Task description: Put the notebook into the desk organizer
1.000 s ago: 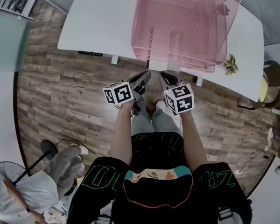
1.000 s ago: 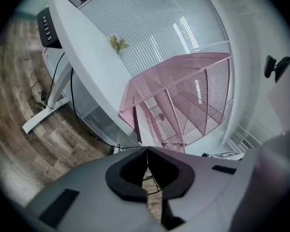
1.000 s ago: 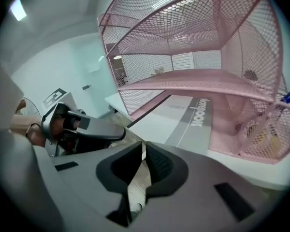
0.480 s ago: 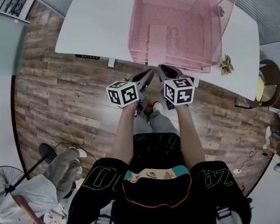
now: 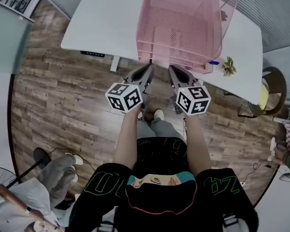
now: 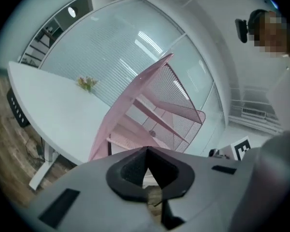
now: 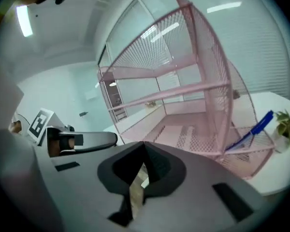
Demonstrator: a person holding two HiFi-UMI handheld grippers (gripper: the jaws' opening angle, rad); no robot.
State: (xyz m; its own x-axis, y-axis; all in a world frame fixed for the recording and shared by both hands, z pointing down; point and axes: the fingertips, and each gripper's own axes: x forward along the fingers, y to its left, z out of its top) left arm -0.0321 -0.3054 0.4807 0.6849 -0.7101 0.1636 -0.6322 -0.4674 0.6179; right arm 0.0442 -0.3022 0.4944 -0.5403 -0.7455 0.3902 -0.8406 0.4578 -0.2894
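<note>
Left hand-held gripper (image 5: 147,69): jaws closed together with nothing between them; it sits at centre frame in the head view, its tips just below the bench edge and pointing up-frame at the organizer.
Right hand-held gripper (image 5: 172,70): jaws also closed and empty, just beside the left one, with a narrow gap between the two.
Marker cubes: one on each gripper, left cube (image 5: 124,97) and right cube (image 5: 193,100), both below the jaws in the head view.
Desk organizer (image 5: 179,28): pink mesh, with stacked trays and a tall side panel; it stands on the bench at upper centre of the head view, near the bench's lower edge.
Notebook: cannot be made out in any view.
Bench (image 5: 106,18): white top, across the upper part of the head view.
Blue pen (image 5: 213,62): tilted at the organizer's lower right corner.
Small plant (image 5: 227,65): on the bench, just right of the pen.
Floor (image 5: 63,95): wood planks below the bench.
</note>
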